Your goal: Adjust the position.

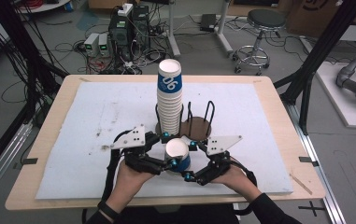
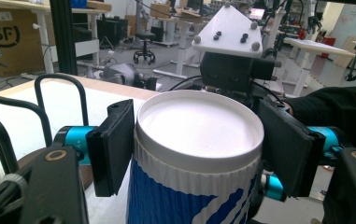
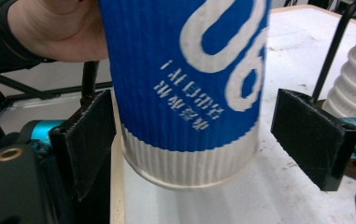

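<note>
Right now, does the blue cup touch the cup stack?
Apart: the right gripper view shows table between the blue cup and the cup stack.

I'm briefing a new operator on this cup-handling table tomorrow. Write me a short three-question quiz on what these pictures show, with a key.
1. True or false: the single blue-and-white ribbed paper cup stands with its rim down on the table.
2. Which grippers have a jaw on each side of that cup? A) left gripper alone B) right gripper alone C) both
3. Fill in: the tall stack of white ribbed paper cups stands on the round brown rack with black wire ____.

Key
1. True: its printing reads upside down and its flat base faces up.
2. C
3. loops
</note>
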